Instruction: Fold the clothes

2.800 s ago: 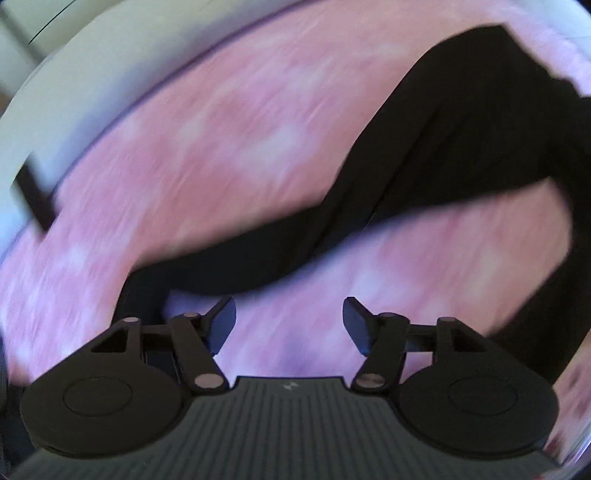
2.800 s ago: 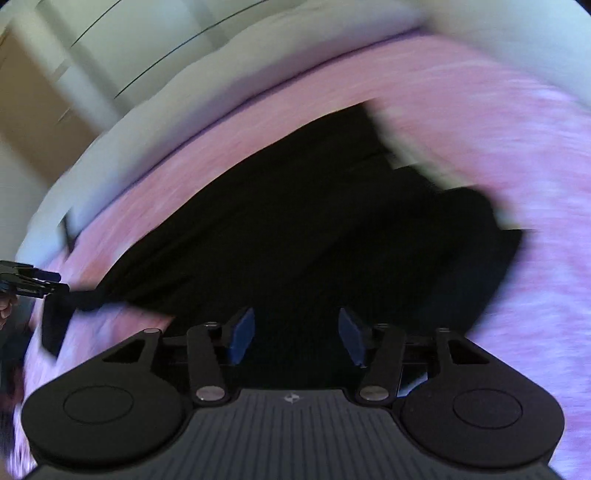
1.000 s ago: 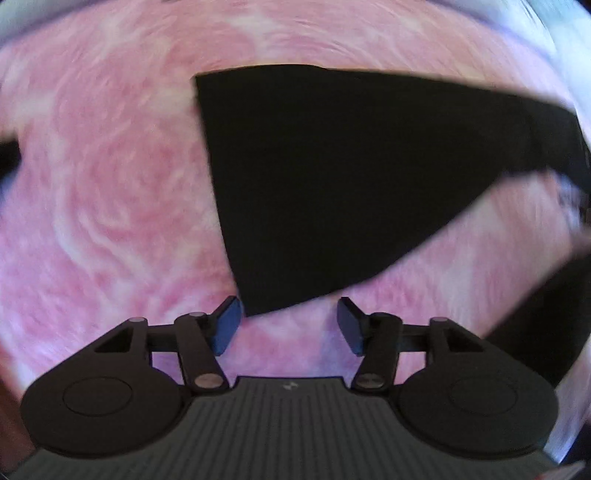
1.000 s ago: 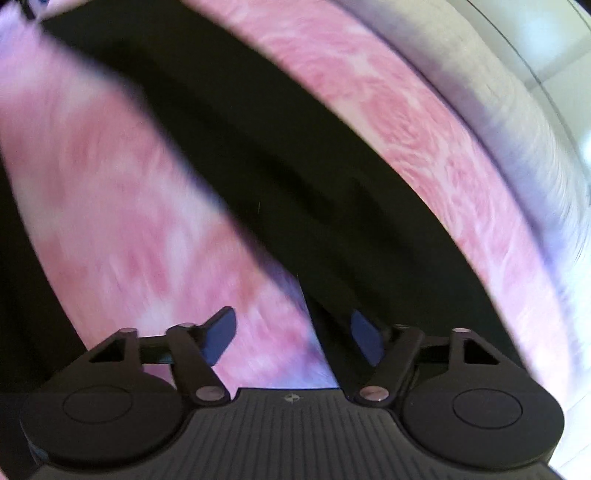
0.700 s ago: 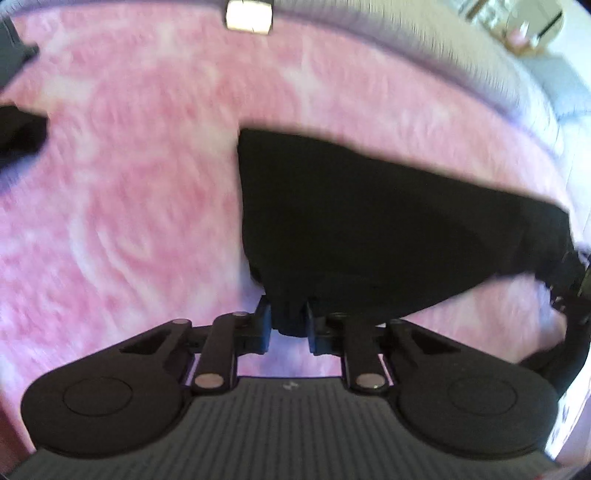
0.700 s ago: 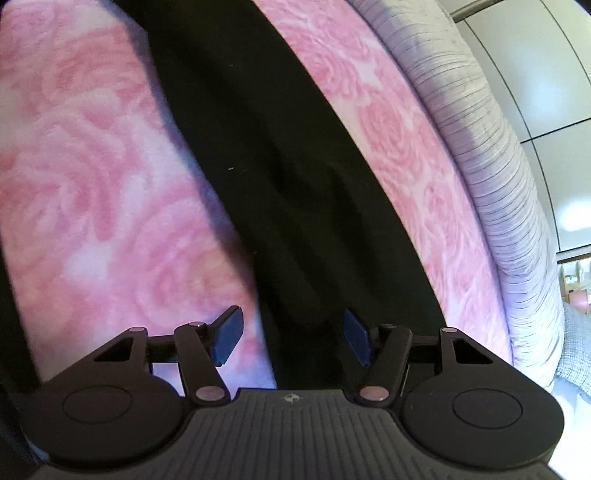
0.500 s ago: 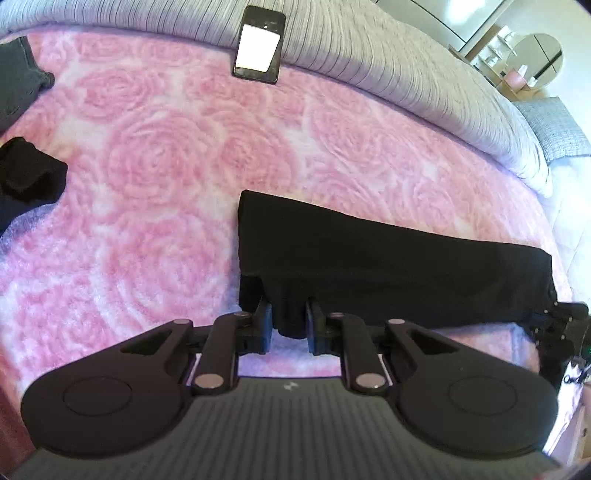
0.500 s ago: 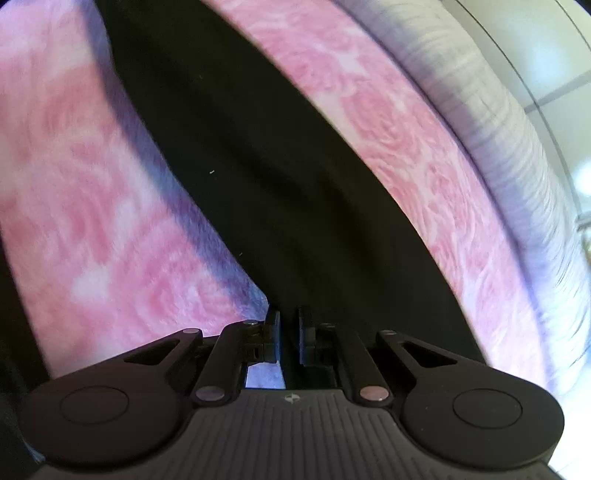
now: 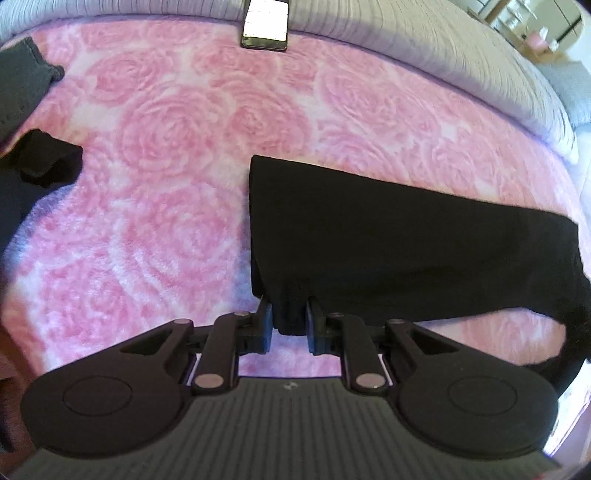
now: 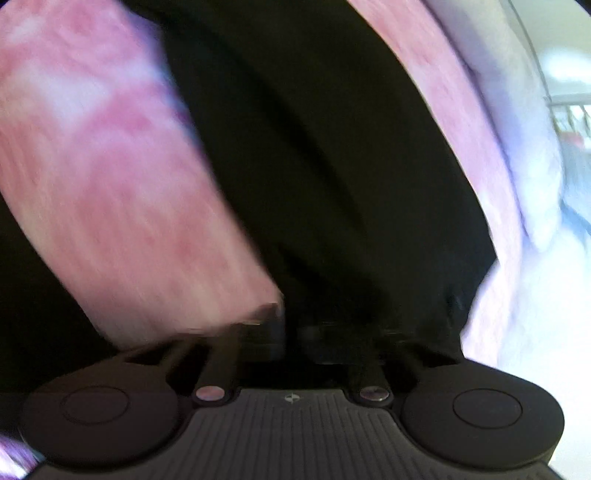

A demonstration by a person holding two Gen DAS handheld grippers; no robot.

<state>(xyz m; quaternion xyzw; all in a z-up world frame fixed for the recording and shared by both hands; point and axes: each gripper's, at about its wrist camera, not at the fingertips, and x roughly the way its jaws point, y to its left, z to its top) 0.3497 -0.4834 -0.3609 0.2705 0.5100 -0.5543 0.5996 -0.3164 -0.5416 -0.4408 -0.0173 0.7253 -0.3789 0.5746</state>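
A black garment (image 9: pixel 388 240) lies as a long flat band on the pink rose-patterned blanket (image 9: pixel 166 166). My left gripper (image 9: pixel 289 325) is shut on the near left corner of its edge. In the right wrist view the same black garment (image 10: pixel 332 166) runs away from me, blurred. My right gripper (image 10: pixel 291 332) is shut on its near end, with its fingers mostly hidden by cloth and motion blur.
A phone (image 9: pixel 265 26) lies at the far edge of the blanket on the grey striped bedding (image 9: pixel 424 40). Dark clothes (image 9: pixel 40 162) lie at the left, with a grey piece (image 9: pixel 22 81) above them.
Both grippers closed on the garment's ends within the last second. The garment now lies straightened as a flat band. The right view is blurred, as it is moving.
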